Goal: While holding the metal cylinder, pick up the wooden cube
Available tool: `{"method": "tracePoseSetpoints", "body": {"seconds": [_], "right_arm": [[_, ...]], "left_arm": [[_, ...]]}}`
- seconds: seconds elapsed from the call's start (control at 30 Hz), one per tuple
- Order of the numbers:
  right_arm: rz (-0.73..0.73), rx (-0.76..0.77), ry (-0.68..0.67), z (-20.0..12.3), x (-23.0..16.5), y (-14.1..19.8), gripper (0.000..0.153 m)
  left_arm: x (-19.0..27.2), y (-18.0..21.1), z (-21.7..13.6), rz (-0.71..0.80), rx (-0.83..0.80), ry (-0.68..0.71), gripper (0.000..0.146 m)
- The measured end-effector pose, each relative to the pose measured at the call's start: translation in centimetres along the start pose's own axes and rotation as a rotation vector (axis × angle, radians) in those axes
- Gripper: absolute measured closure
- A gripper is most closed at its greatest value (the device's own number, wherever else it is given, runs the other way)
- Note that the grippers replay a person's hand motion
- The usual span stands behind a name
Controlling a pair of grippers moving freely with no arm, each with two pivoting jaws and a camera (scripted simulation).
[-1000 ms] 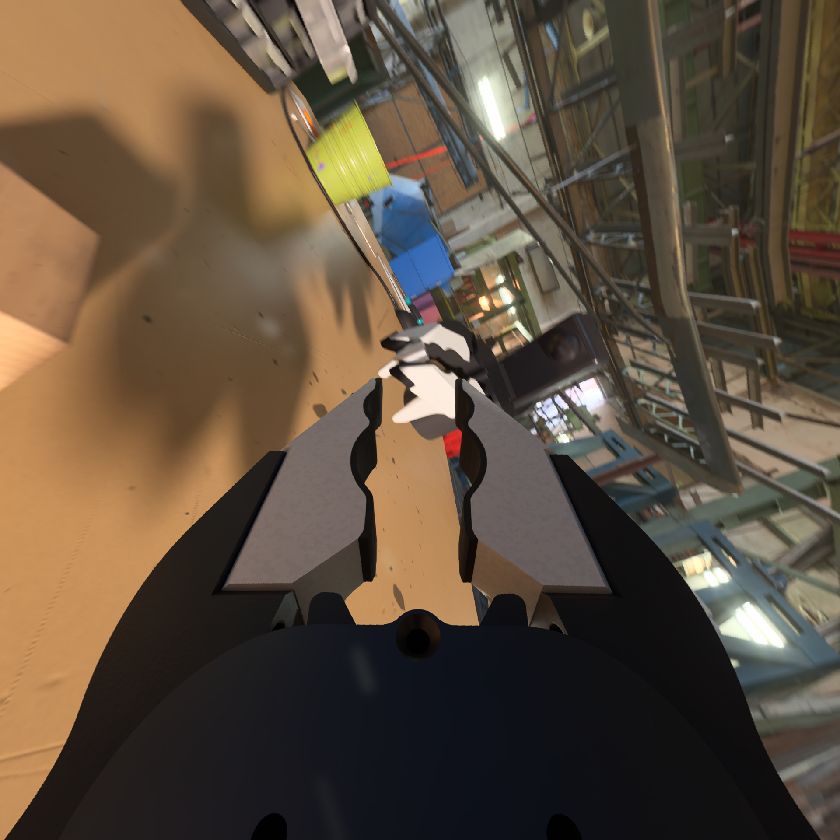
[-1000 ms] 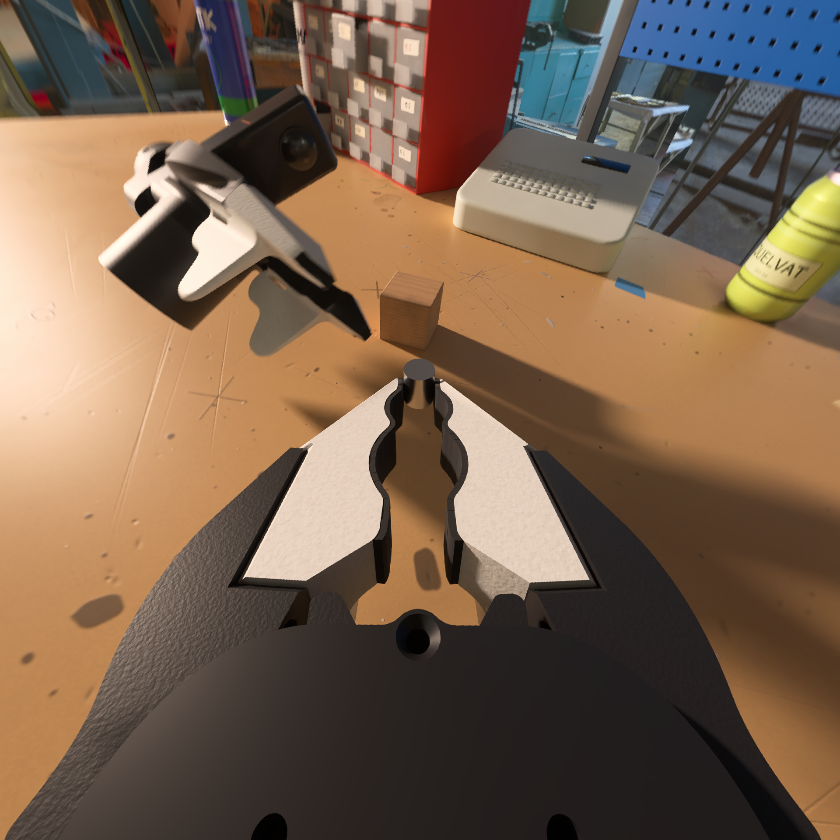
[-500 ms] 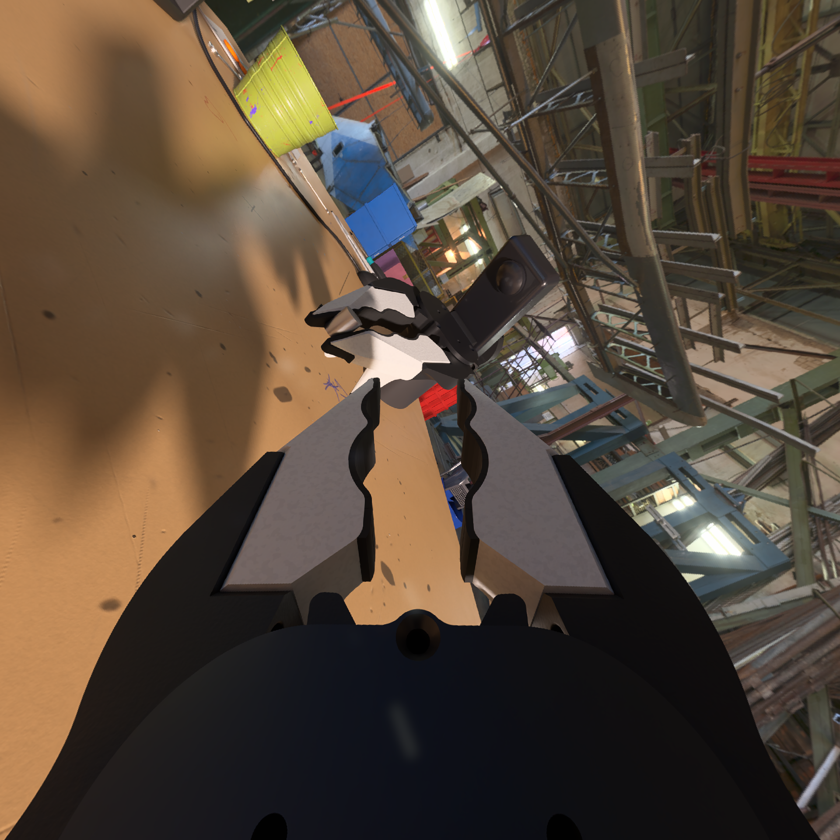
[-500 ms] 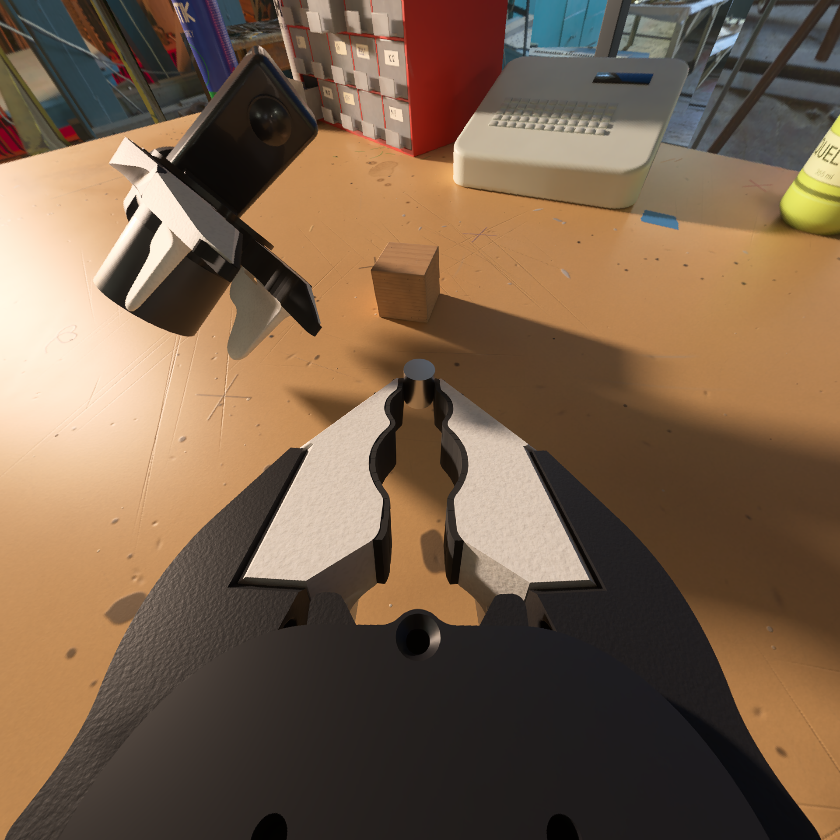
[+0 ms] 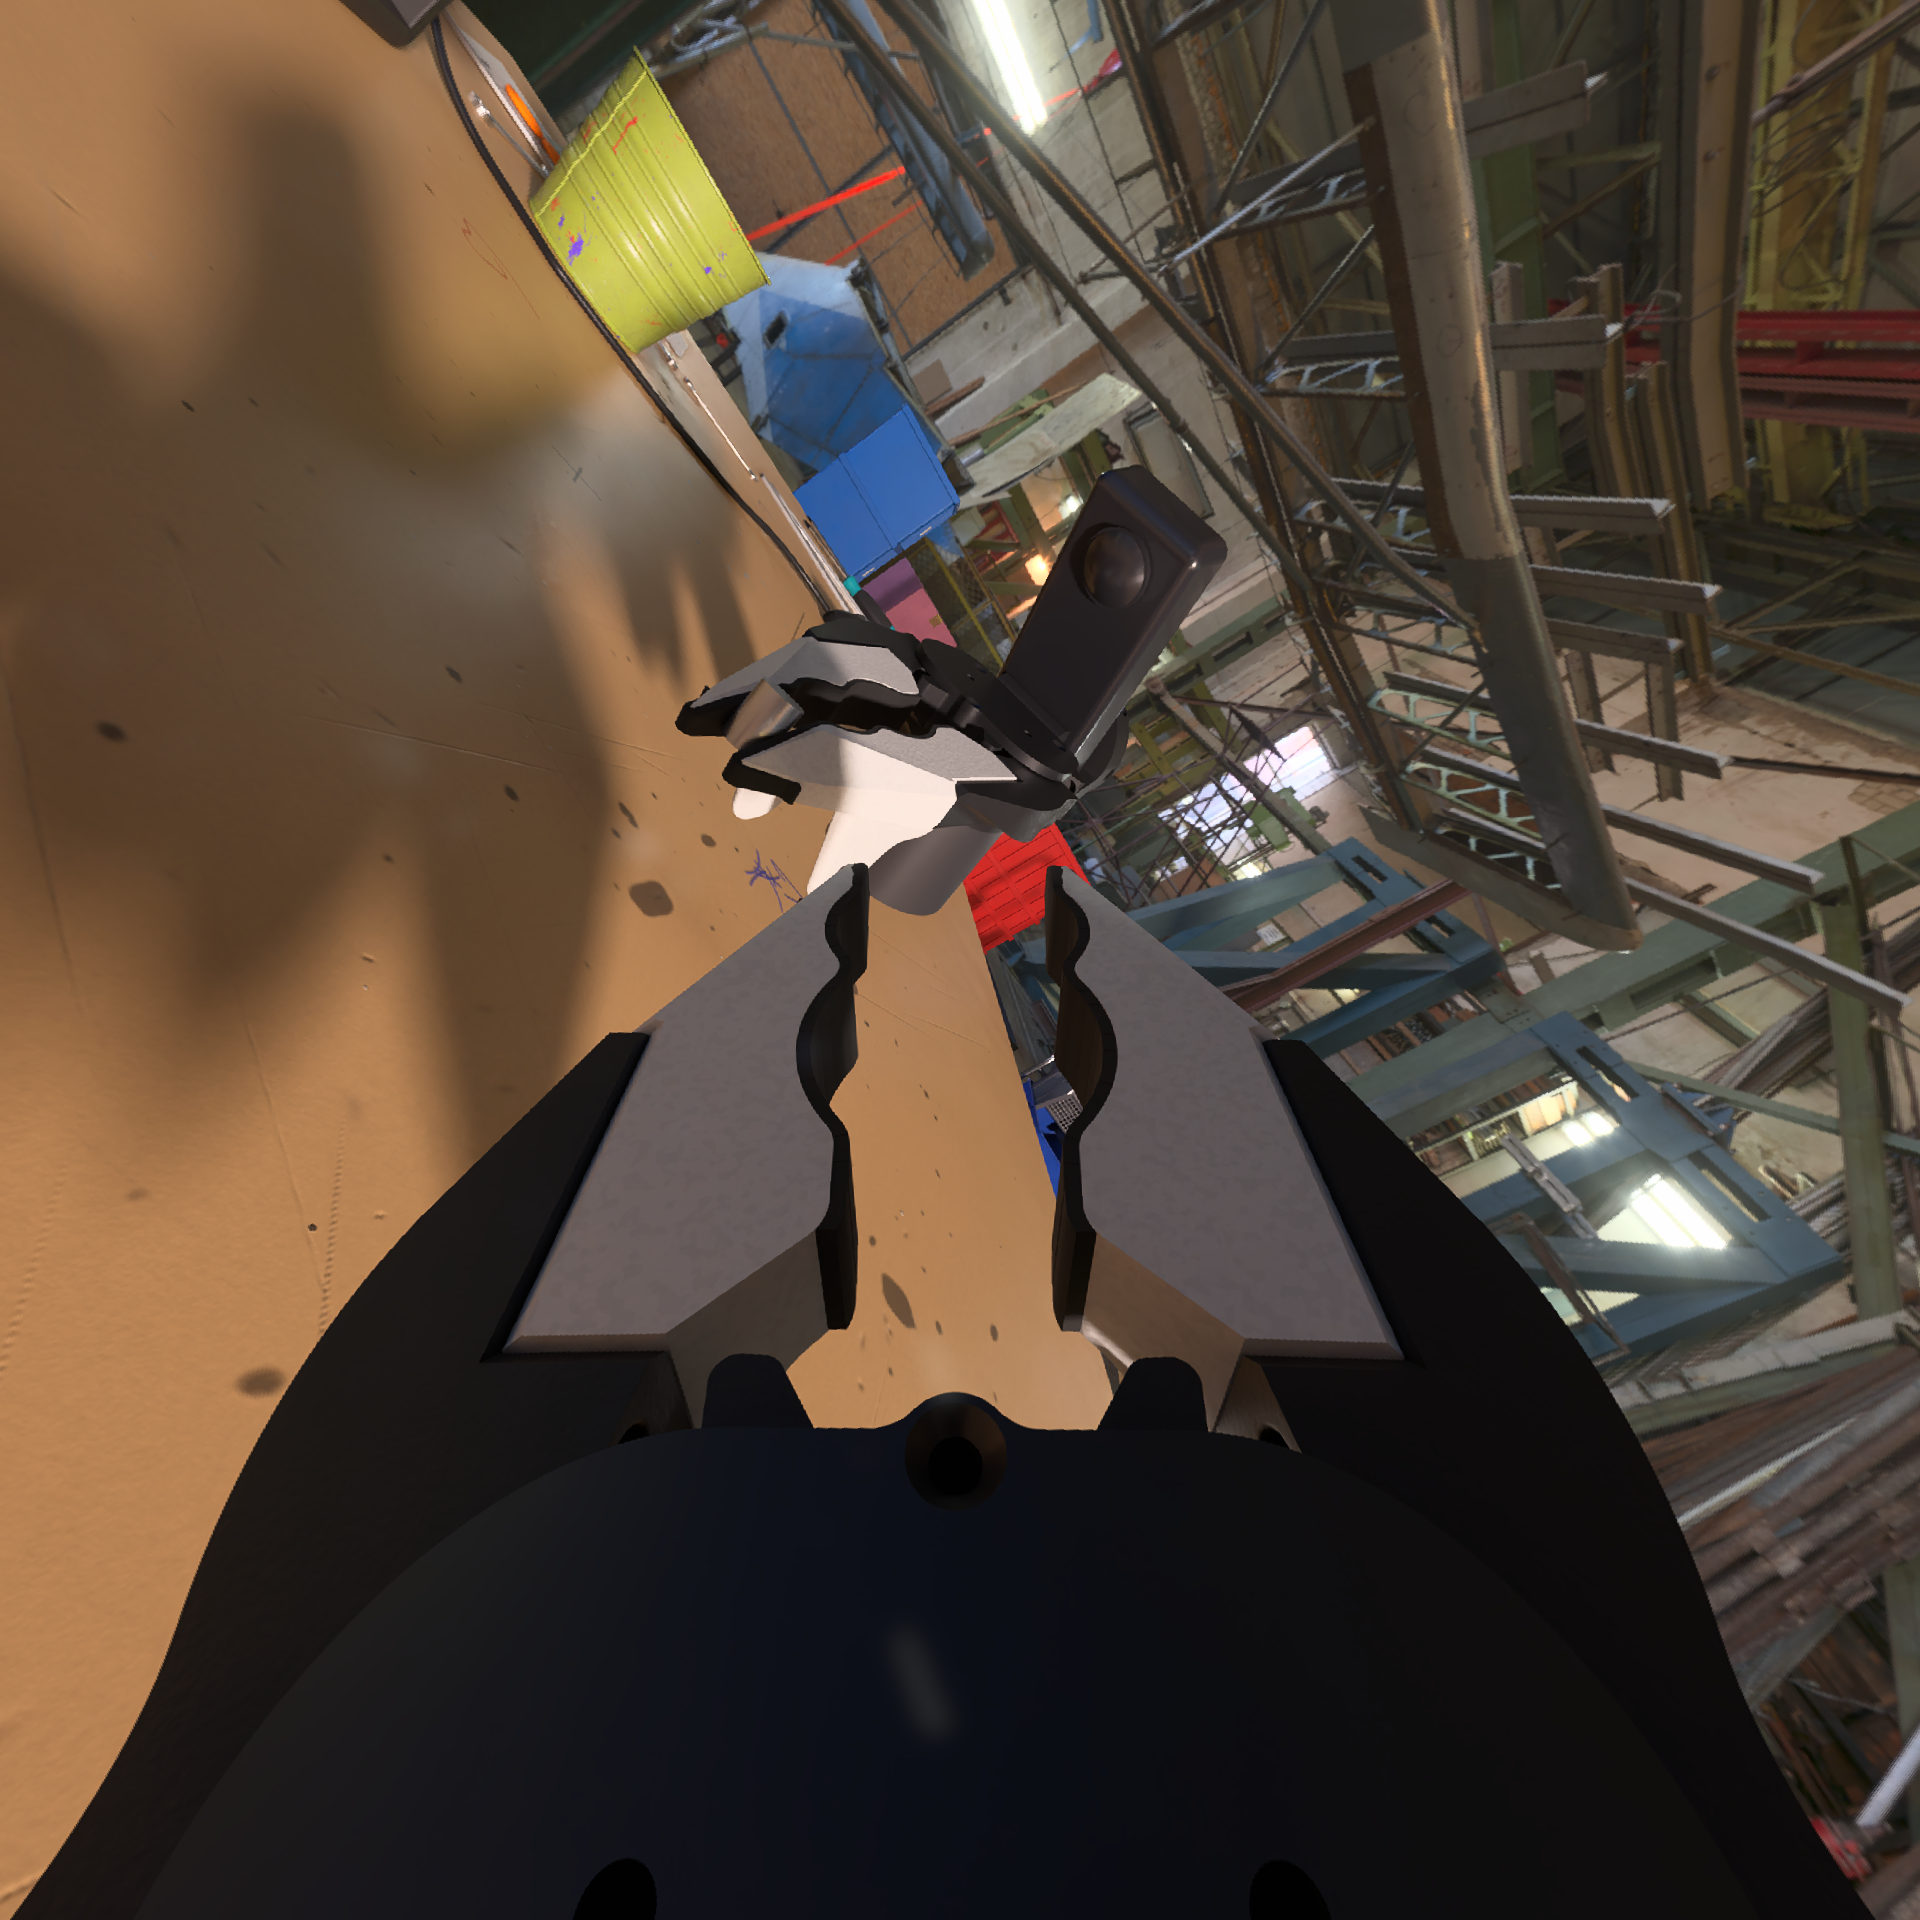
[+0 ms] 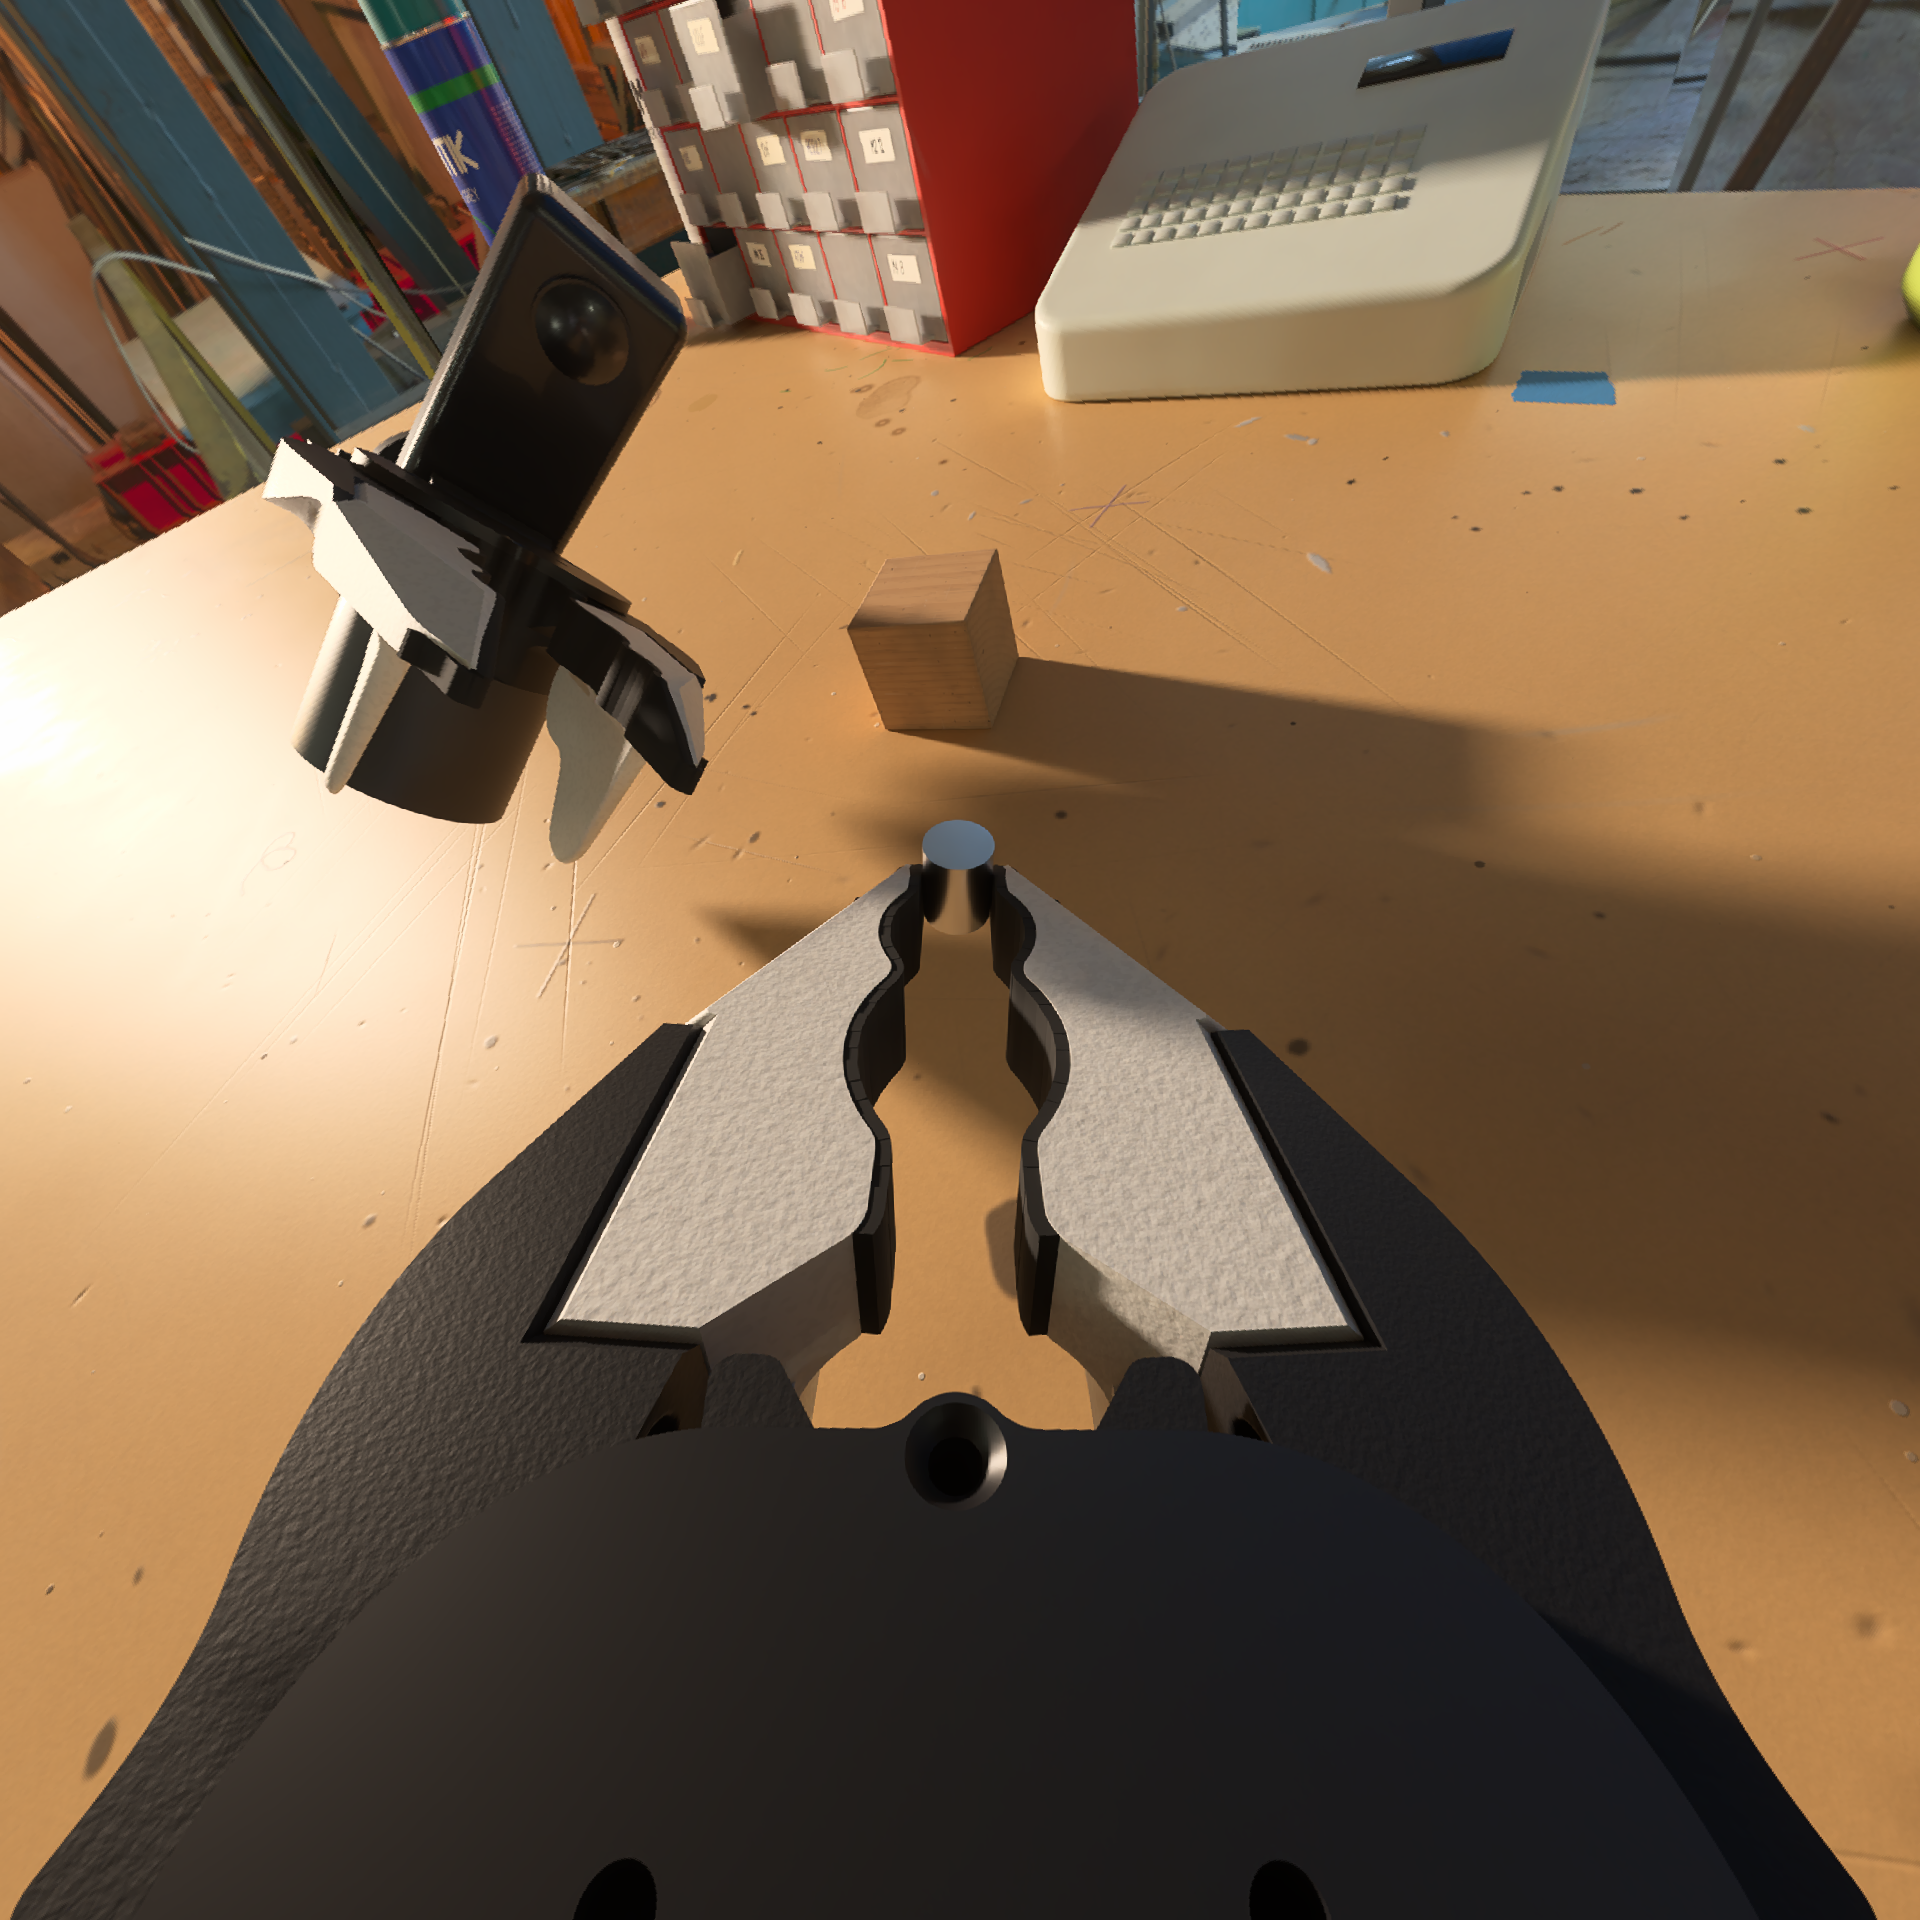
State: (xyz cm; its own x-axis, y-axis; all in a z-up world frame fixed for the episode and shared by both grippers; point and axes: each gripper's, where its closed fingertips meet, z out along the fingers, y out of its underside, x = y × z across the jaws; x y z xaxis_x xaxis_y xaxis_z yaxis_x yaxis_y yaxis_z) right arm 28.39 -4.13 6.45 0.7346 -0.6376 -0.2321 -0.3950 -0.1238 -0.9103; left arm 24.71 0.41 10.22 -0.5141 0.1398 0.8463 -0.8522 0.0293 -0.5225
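The wooden cube (image 6: 935, 644) rests on the tan table (image 6: 312, 1039), beyond my right gripper (image 6: 958, 894). The right gripper is shut on the small metal cylinder (image 6: 958, 878), held upright at its fingertips above the table. My left gripper (image 5: 954, 894) is open and empty. In the right wrist view the left gripper (image 6: 634, 769) hovers left of the cube, apart from it, tilted down toward the table. The cube is out of the left wrist view, which shows the right gripper (image 5: 727, 753) ahead; the cylinder cannot be made out there.
A red drawer cabinet (image 6: 935, 156) and a beige keyboard device (image 6: 1299, 229) stand behind the cube. A strip of blue tape (image 6: 1564, 387) lies at the right. A yellow-green bucket (image 5: 644, 208) stands at the table edge (image 5: 727, 436) in the left wrist view.
The left gripper has drawn back leftward from the cube and turned more upright; the cube left its view. The right gripper rose and tilted down, still holding the cylinder.
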Motion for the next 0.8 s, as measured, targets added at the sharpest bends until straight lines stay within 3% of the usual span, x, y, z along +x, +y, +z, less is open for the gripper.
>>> {"method": "tracePoseSetpoints", "body": {"seconds": [0.8], "right_arm": [[0.123, 0.014, -0.048, -0.14, 0.29, -0.16, 0.141]], "left_arm": [[0.06, -0.07, -0.03, 0.0, -0.001, 0.006, 0.112]]}}
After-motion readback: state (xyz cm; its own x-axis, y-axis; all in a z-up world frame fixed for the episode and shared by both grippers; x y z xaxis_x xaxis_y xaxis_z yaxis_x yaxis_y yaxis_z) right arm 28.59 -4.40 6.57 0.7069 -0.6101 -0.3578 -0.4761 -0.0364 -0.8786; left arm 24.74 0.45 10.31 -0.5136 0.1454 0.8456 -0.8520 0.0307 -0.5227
